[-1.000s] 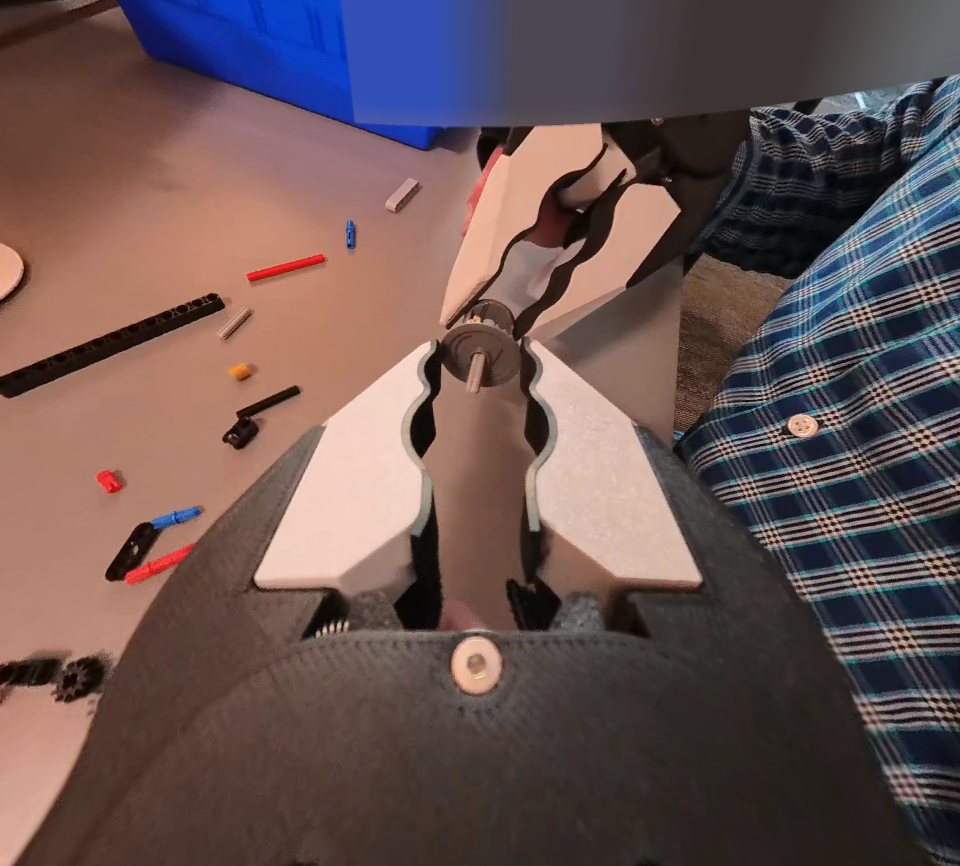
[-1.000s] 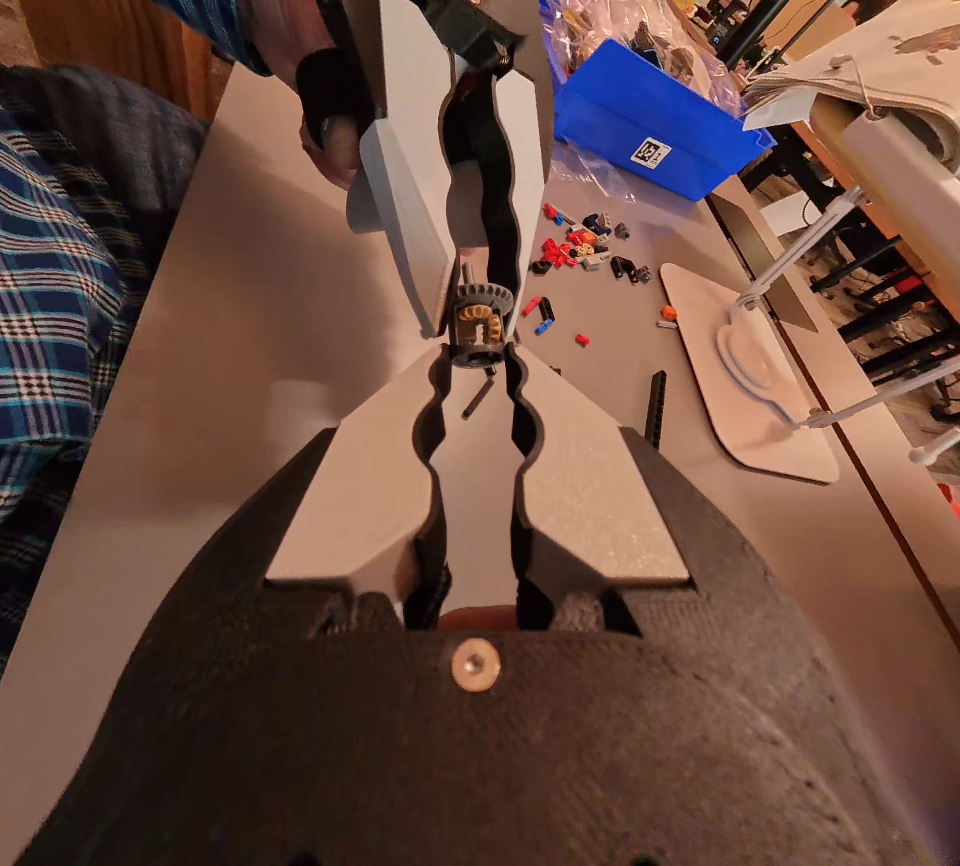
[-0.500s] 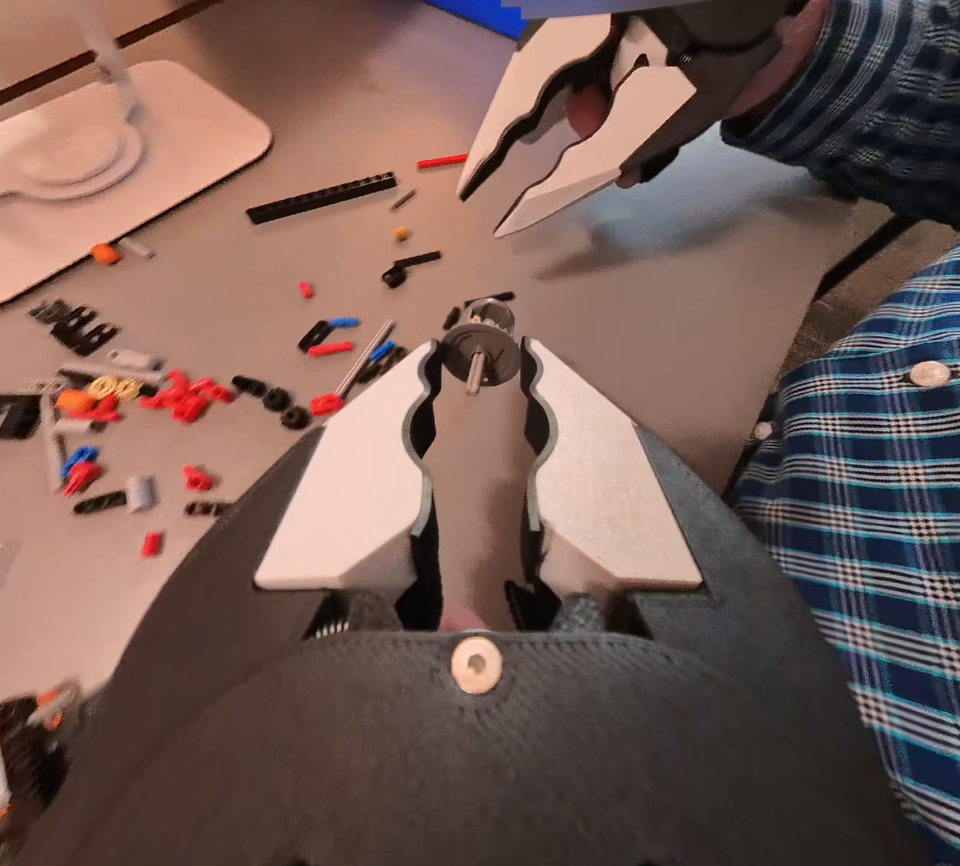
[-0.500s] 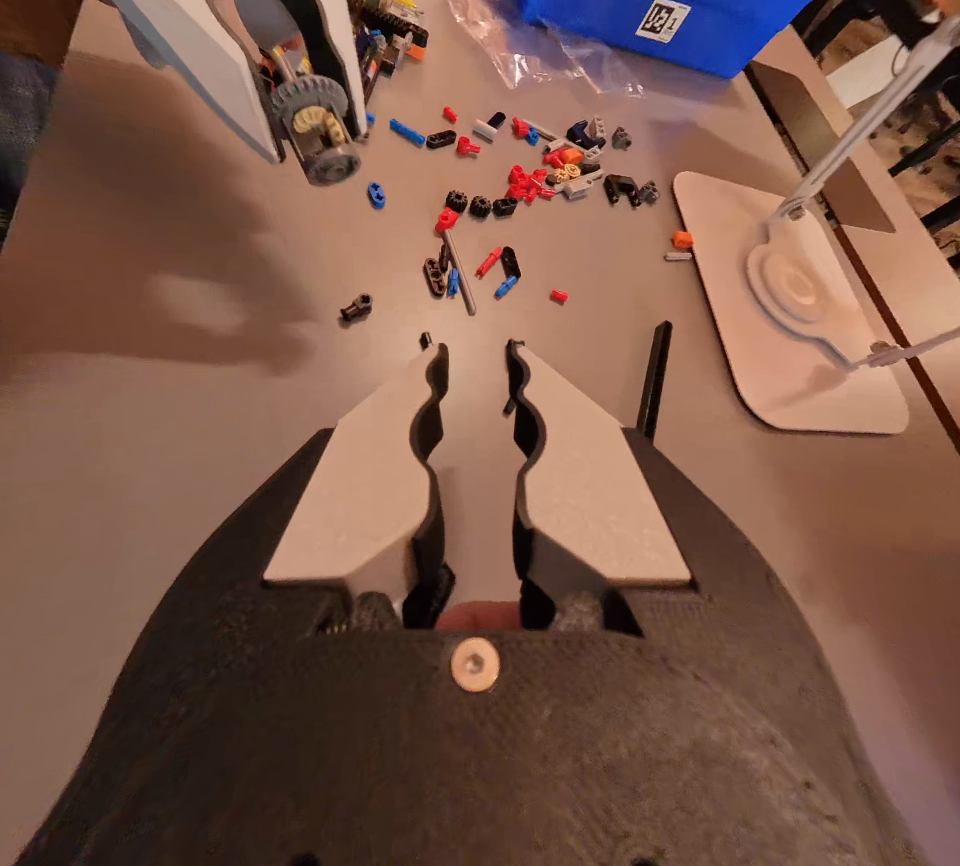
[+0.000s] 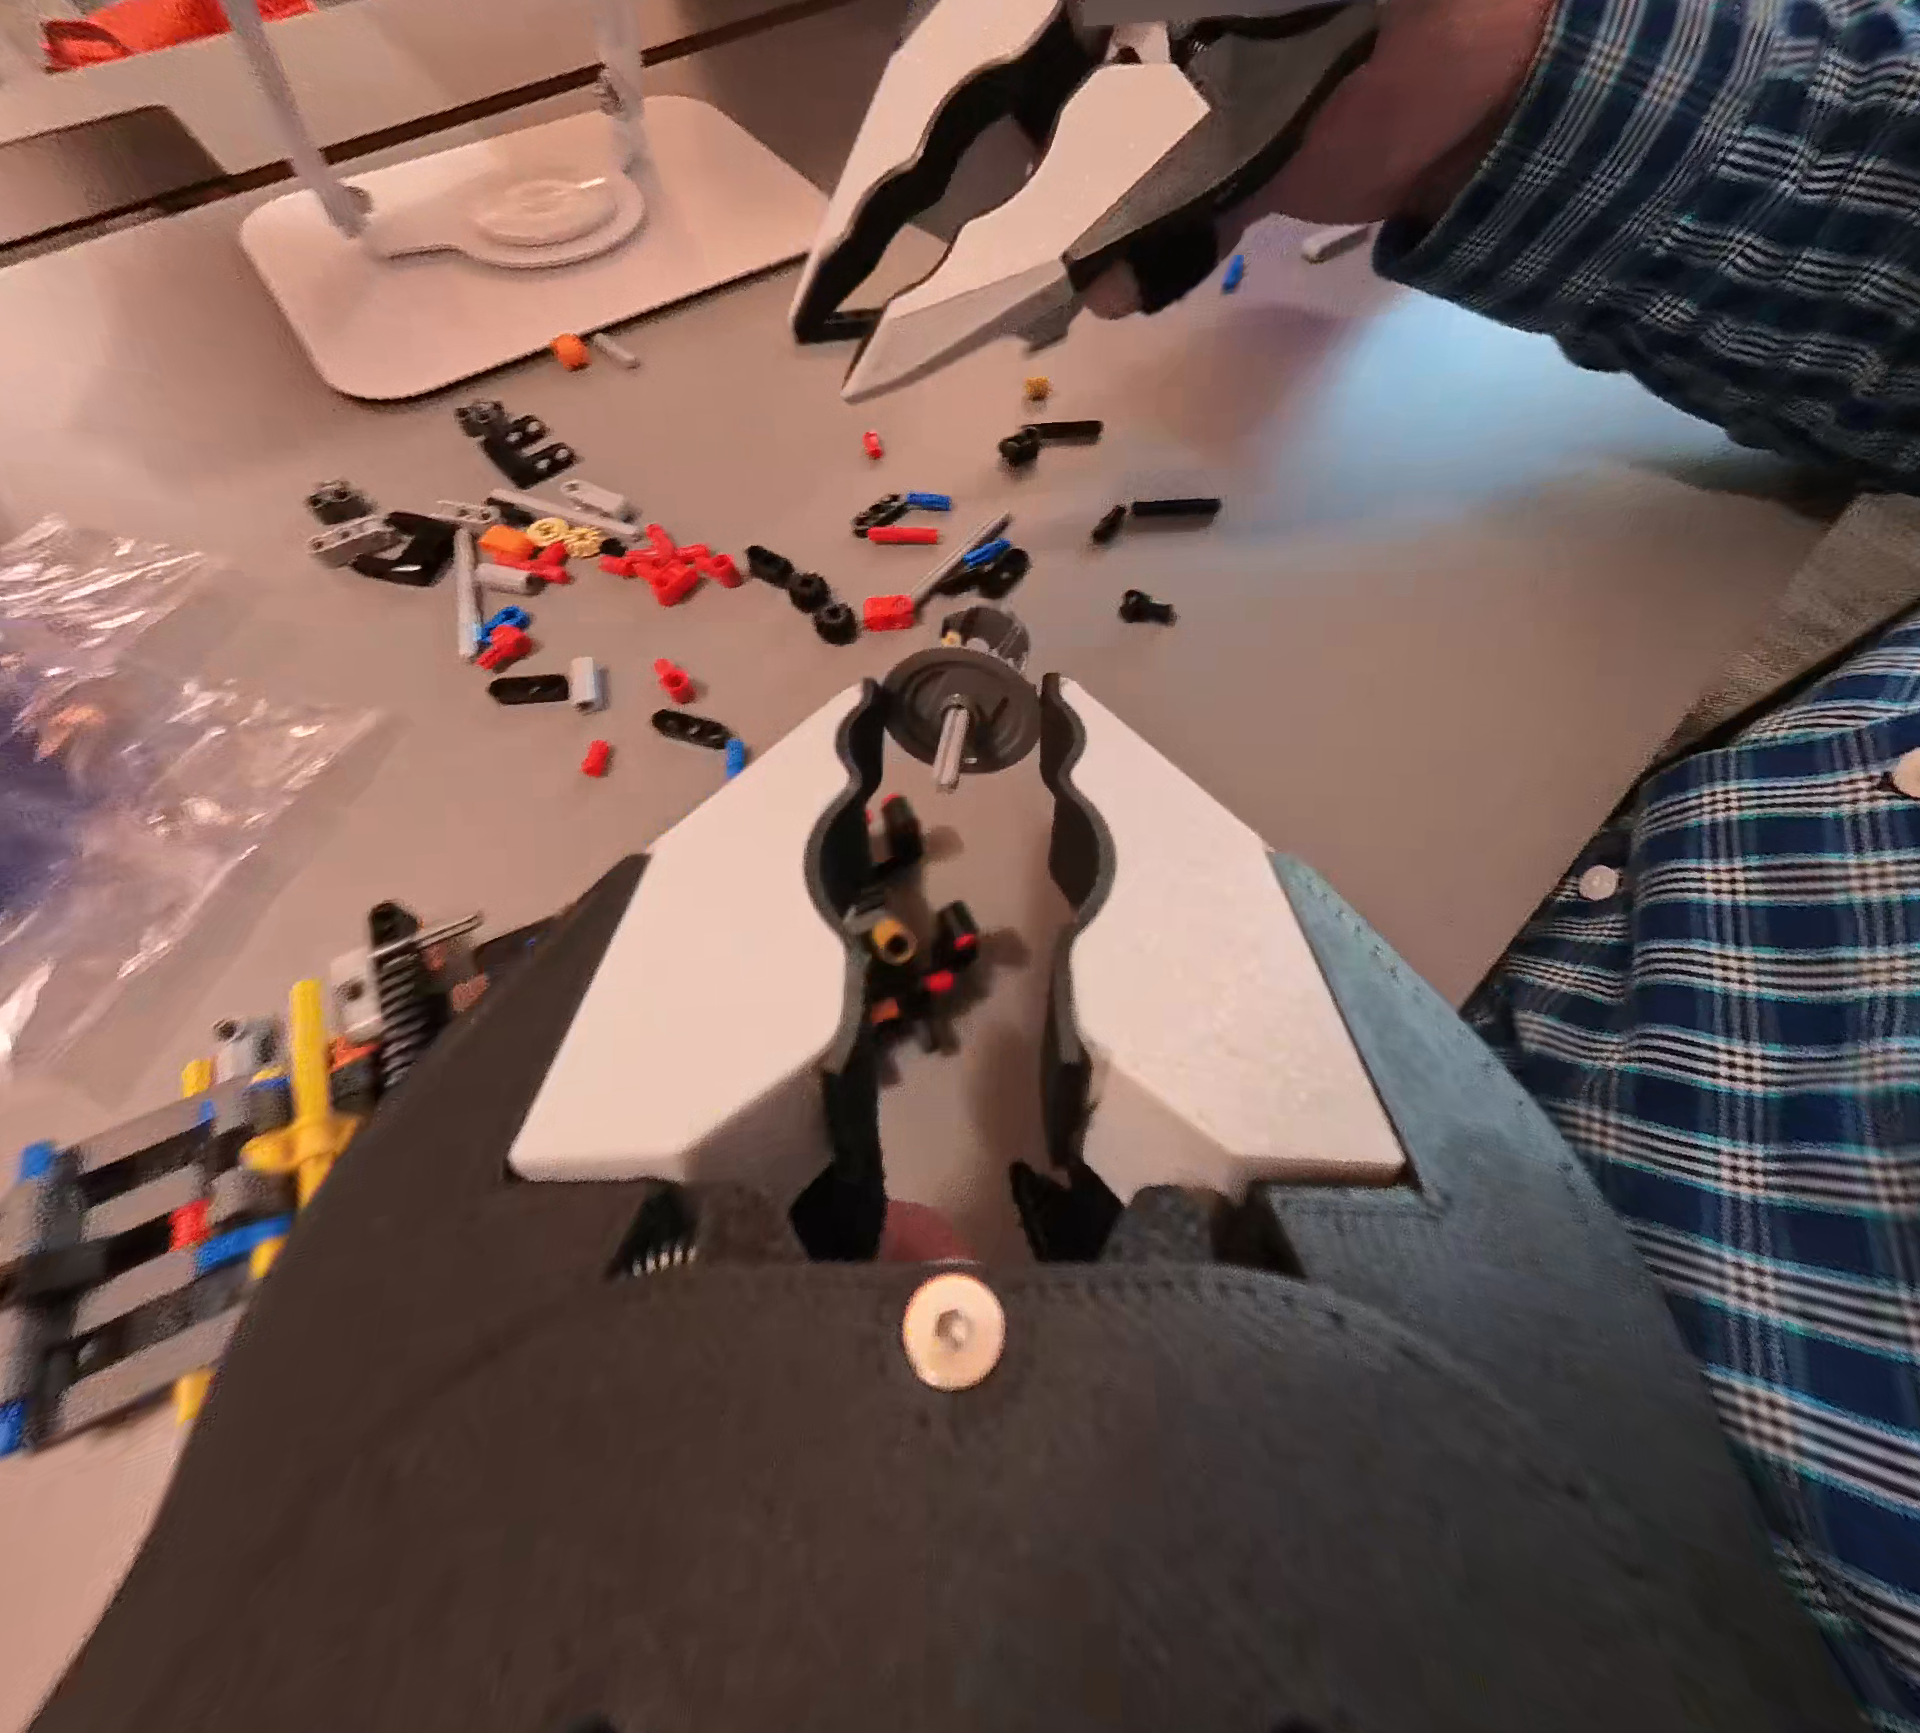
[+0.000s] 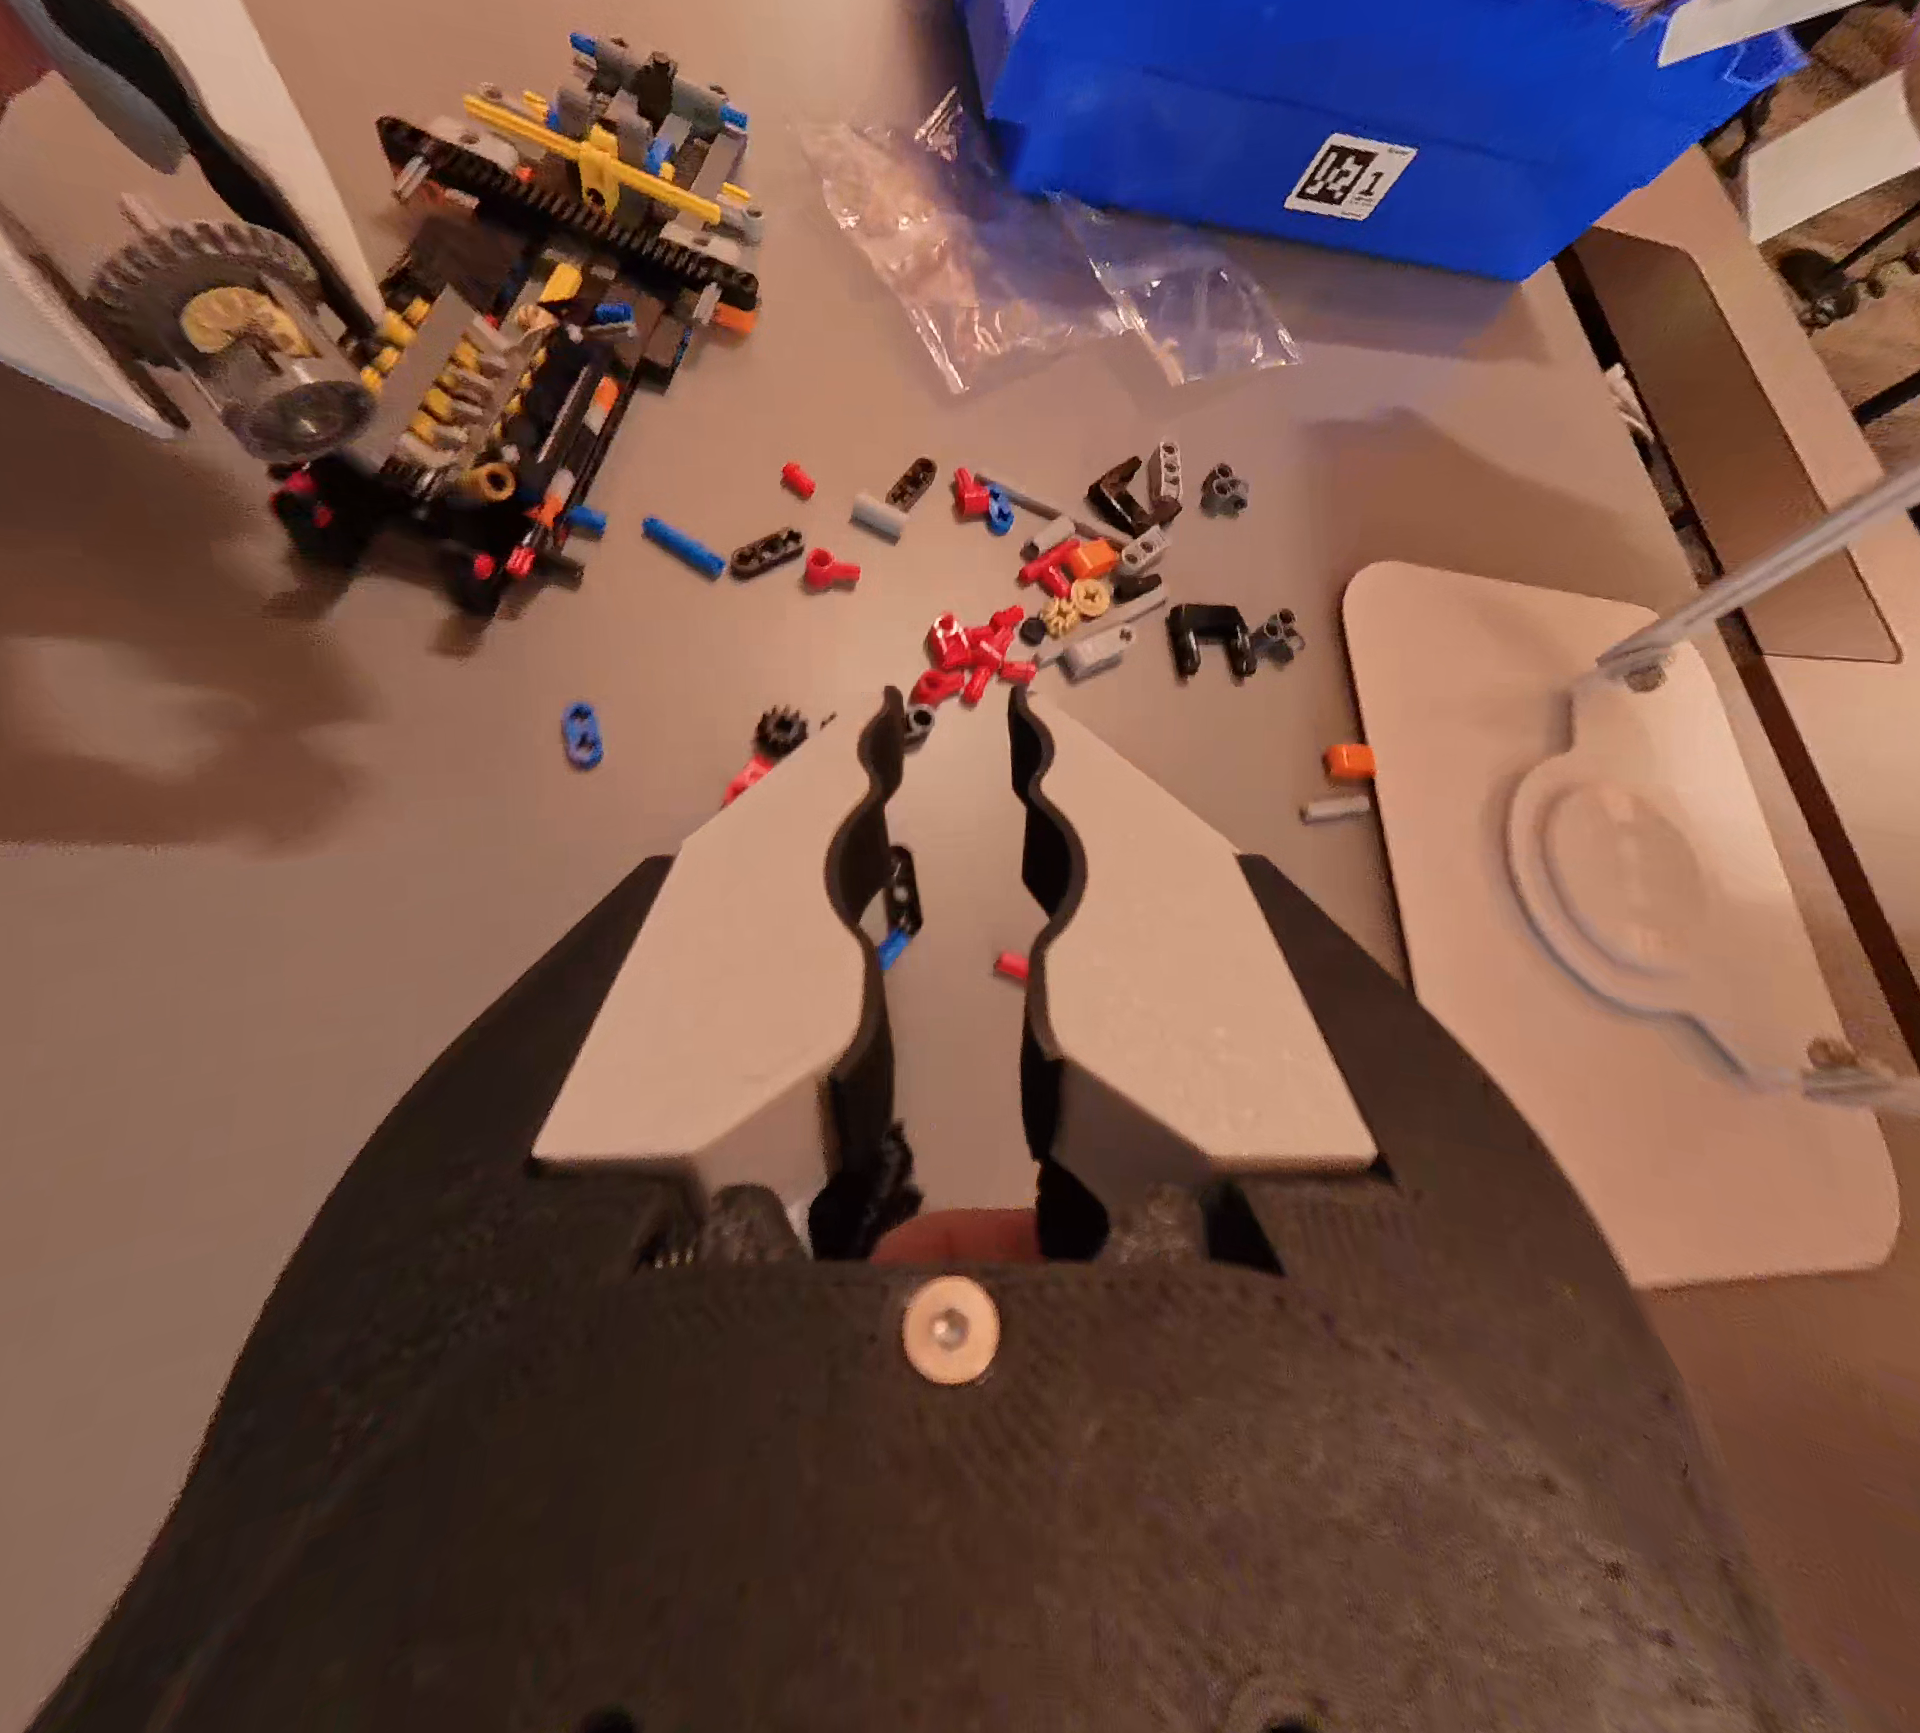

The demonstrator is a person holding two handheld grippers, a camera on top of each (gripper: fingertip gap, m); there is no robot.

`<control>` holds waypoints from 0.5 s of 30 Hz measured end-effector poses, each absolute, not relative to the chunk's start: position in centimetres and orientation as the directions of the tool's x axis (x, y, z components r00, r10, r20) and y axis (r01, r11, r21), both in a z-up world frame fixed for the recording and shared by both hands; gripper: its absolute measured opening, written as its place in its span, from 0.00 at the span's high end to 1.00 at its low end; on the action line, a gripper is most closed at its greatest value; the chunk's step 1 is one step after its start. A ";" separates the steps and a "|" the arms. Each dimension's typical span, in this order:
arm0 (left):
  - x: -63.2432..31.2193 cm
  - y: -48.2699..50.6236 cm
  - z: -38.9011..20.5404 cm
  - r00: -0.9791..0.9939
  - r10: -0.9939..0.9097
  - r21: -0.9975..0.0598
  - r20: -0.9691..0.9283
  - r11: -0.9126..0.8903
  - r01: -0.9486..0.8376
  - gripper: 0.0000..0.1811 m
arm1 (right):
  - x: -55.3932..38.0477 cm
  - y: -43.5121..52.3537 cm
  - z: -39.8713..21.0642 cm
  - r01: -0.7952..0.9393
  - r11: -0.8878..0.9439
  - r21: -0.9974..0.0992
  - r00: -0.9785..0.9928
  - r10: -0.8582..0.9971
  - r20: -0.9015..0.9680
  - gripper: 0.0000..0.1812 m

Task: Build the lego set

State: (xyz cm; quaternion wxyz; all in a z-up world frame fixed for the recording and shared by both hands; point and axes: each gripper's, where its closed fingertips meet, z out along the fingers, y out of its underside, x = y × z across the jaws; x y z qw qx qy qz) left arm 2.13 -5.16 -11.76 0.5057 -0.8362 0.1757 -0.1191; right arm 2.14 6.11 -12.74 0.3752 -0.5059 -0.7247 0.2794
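The big grey worktop (image 6: 312,1060) now fills both views, and more of it shows than a second ago. The blue bin (image 6: 1299,94) sits at the far side with clear plastic bags (image 6: 1039,270) lying just in front of it. A pale flat stand base (image 6: 1558,904) lies on the right side.

The half-built lego model (image 6: 561,270), black with yellow, grey and blue parts, rests on the worktop. It was out of sight a second ago.

The left gripper (image 5: 958,696) has its fingers clamped on the round grey gear piece (image 5: 961,712) with a small axle poking out. A second ago that piece sat between both grippers, held up in the air. Now only the left one holds it, above the worktop and close to the model.

The right gripper (image 6: 951,707) has let go and moved away. Its fingers are a little apart with nothing between them, and they hang over the loose pieces.

Many small red pegs (image 6: 977,644) lie in a heap past its tips. A blue peg (image 6: 681,545) lies near the model.
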 end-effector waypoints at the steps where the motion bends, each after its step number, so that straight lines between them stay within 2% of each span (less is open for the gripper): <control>1: 1.4 -5.3 -11.7 0.917 -0.400 -0.889 0.014 -0.424 -0.172 0.84 | 1.3 6.3 -12.9 0.529 0.332 -0.781 -0.208 0.943 0.260 0.90; 15: -3.5 -5.8 -12.3 0.946 -0.308 -0.912 0.106 -0.409 -0.031 0.85 | -4.8 9.2 -17.5 0.664 0.319 -0.676 -0.252 0.947 0.198 0.95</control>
